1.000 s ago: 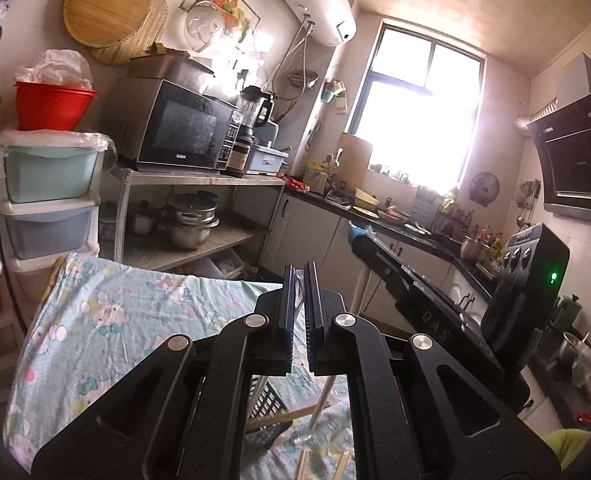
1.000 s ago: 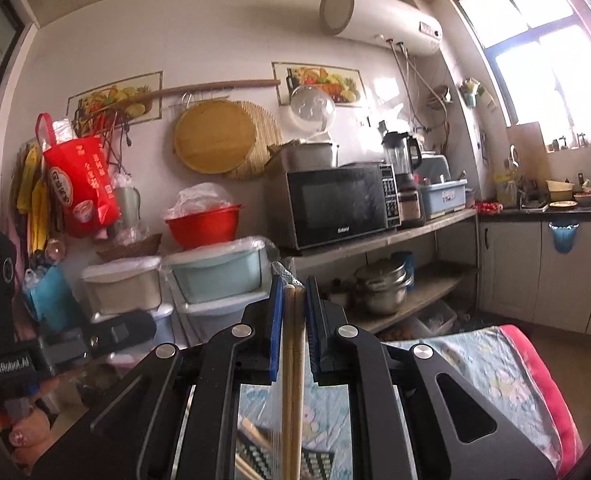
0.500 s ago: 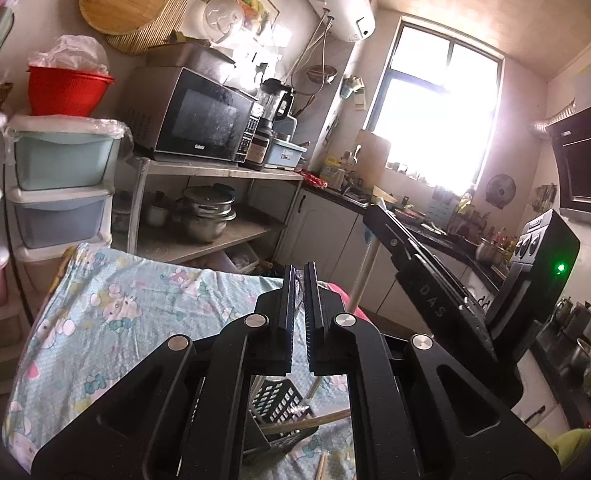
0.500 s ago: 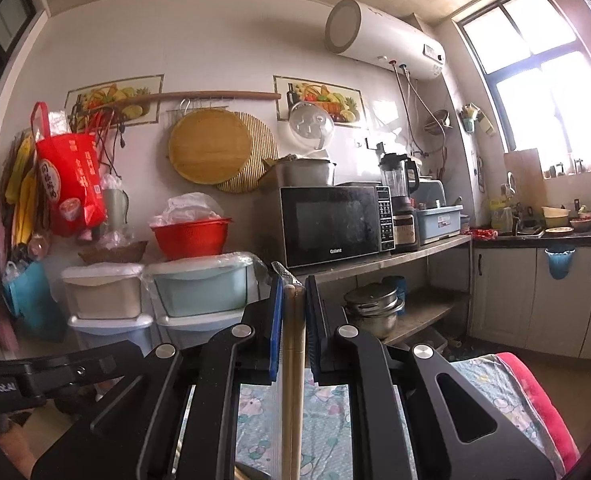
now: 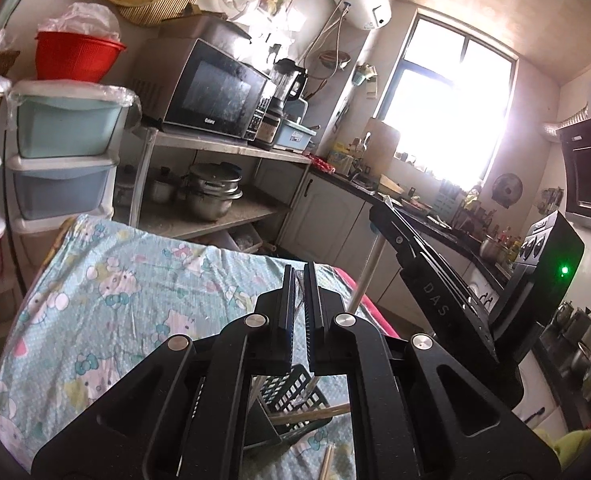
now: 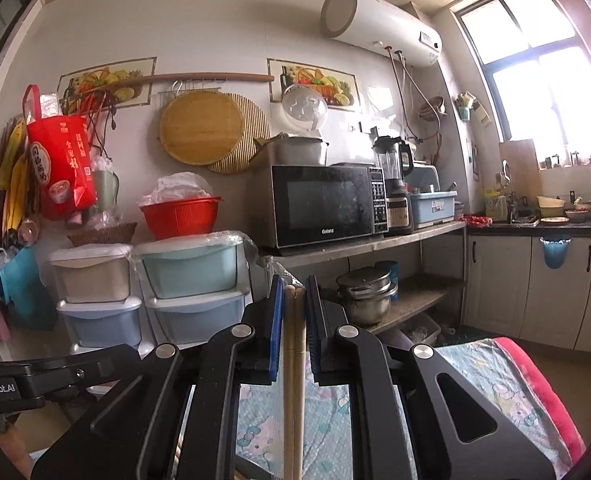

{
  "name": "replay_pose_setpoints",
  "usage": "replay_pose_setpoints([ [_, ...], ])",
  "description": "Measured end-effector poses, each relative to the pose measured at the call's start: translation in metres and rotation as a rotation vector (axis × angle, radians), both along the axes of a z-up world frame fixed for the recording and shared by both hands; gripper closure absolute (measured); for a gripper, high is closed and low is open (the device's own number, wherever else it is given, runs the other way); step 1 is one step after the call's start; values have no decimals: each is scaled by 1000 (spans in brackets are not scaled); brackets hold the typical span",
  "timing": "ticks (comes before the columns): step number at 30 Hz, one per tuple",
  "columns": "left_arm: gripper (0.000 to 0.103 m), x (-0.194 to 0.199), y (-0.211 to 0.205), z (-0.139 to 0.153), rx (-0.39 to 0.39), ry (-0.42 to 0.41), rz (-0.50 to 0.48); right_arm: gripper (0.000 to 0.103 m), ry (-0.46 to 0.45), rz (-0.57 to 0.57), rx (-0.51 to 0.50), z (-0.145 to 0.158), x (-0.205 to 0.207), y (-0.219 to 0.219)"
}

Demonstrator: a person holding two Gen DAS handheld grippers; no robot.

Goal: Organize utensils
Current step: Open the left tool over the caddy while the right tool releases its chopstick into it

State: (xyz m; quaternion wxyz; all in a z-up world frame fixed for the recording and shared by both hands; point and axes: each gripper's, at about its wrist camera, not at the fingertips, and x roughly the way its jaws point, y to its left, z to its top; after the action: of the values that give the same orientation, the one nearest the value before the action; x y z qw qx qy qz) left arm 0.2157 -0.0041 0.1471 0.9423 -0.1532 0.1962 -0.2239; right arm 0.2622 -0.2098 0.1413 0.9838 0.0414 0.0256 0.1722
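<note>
Chopsticks [image 6: 294,344] sit clamped upright in your right gripper [image 6: 294,300], lower ends cut off at six o'clock. Your left gripper [image 5: 300,300] is closed on something thin, hard to identify. Below it, a dark slotted basket [image 5: 295,394] on the patterned cloth [image 5: 107,300] holds one wooden stick [image 5: 315,414].

Each camera sits close behind its own tongs, looking forward along them. The left view faces the window [image 5: 447,112], tilted slightly down; the right faces the wall level. Both share the microwave [image 5: 215,92] ahead.
</note>
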Motion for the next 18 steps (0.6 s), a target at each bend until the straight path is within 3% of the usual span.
replay_pose_setpoints([
  [8, 101, 5, 1, -17, -9, 45, 4, 82, 52, 0, 28, -13, -2, -9],
  [15, 100, 2, 2, -23, -11, 60, 11, 80, 87, -5, 52, -20, -5, -20],
  [18, 85, 1, 2, -25, -9, 64, 16, 78, 103, -11, 64, -24, -7, -26],
])
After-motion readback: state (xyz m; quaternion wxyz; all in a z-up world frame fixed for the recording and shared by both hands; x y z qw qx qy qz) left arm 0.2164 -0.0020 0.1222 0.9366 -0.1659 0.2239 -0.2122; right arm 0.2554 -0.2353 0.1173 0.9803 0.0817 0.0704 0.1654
